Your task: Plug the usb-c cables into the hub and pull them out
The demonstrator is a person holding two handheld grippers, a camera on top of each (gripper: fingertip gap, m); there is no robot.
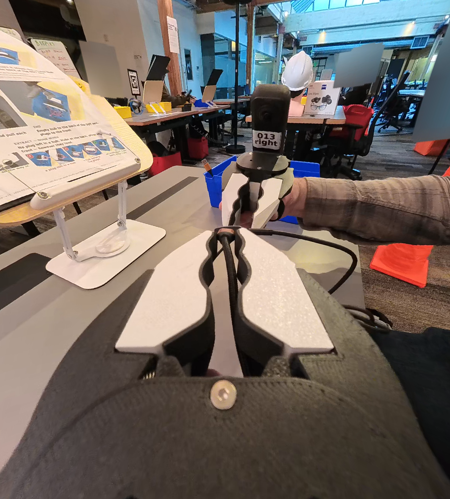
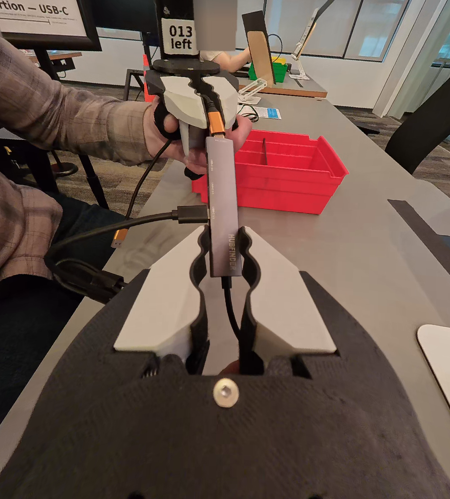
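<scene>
The right claw (image 2: 224,235) is clamped on the near end of the grey hub (image 2: 222,205), which stands out from its tips over the grey counter (image 2: 326,256), its own black lead (image 2: 230,305) running back between the fingers. A black plug (image 2: 191,214) sits in a port on the hub's left side, its cable sweeping off left toward the person's lap. At the hub's far end the left claw (image 2: 213,118) is clamped on an orange plug (image 2: 215,122), whose metal tip meets the end port; how deep it sits cannot be told. From the left wrist view, the left claw (image 1: 225,232) is pressed together on that plug, with its braided black cable (image 1: 232,270) running back between the fingers, and the right claw (image 1: 241,216) faces it just beyond. A loose orange connector (image 2: 120,237) hangs at the counter's left edge. A red bin (image 2: 286,175) lies behind the hub, a blue bin (image 1: 214,186) behind the right claw, and a white stand (image 1: 105,248) holds an instruction sheet to the left.
</scene>
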